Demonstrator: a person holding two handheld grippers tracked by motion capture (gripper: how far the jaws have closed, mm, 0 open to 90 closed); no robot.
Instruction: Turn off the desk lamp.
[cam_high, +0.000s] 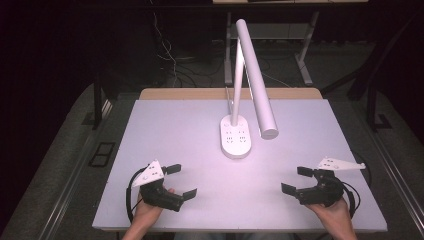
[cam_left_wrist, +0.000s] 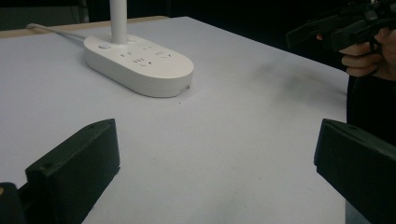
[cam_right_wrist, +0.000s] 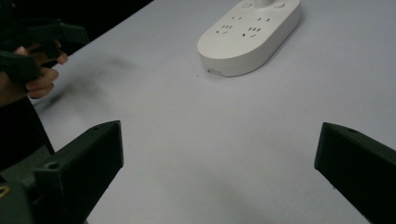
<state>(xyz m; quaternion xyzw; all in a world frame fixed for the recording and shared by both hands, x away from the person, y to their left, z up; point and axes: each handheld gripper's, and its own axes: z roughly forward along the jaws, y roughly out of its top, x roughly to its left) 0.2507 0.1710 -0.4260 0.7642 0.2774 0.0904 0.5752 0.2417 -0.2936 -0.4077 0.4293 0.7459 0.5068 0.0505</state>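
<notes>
A white desk lamp (cam_high: 252, 75) stands at the middle of the white table top (cam_high: 175, 125), its long tube head tilted forward over an oval base (cam_high: 235, 136) that carries socket holes. The base (cam_left_wrist: 140, 65) lies ahead and to the left in the left gripper view, and the same base (cam_right_wrist: 250, 35) sits ahead in the right gripper view. My left gripper (cam_high: 181, 181) rests near the front left, jaws wide open and holding nothing. At the front right my right gripper (cam_high: 297, 180) is open too, with bare table between its jaws.
A white cable (cam_left_wrist: 51, 30) runs from the lamp base toward the table's far edge. Beyond the table are dark floor, loose cables (cam_high: 167, 55) and the legs of another table (cam_high: 305, 60). A metal rail (cam_high: 75, 175) runs along the left side.
</notes>
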